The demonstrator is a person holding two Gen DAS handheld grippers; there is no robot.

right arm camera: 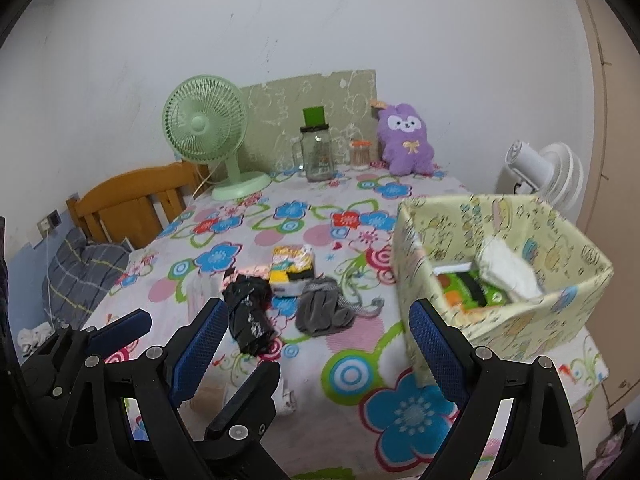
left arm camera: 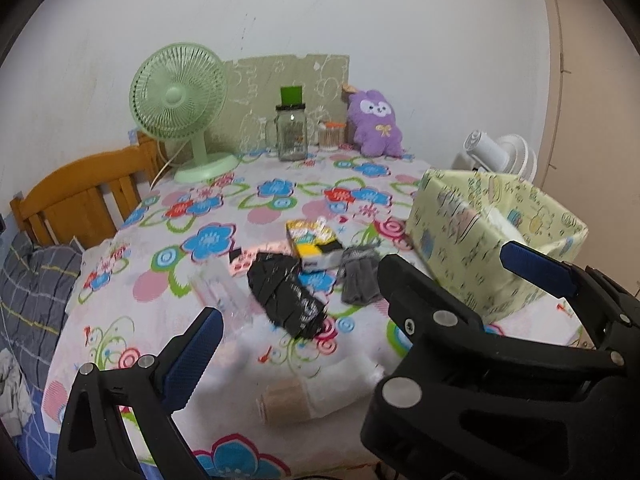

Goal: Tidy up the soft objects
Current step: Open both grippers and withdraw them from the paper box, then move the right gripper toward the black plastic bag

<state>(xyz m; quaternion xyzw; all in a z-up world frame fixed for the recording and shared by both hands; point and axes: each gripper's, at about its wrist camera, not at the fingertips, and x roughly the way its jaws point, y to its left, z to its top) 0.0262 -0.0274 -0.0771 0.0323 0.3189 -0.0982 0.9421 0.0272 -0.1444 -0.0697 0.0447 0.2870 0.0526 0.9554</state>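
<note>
On the table (right arm camera: 348, 376), a fabric box (right arm camera: 560, 316) is set at the right edge, with a folded cloth (right arm camera: 508, 268) lying inside it. Left of the box, mid-table, a glove (right arm camera: 324, 308), a crumpled bag (right arm camera: 250, 316) and a packet (right arm camera: 290, 270) are grouped close together — packet behind, bag leftmost. Along the back edge a fan (right arm camera: 208, 124), a jar (right arm camera: 318, 156) and a plush toy (right arm camera: 406, 140) are lined up left to right — a chair (right arm camera: 132, 200) is placed off the table's left side.
</note>
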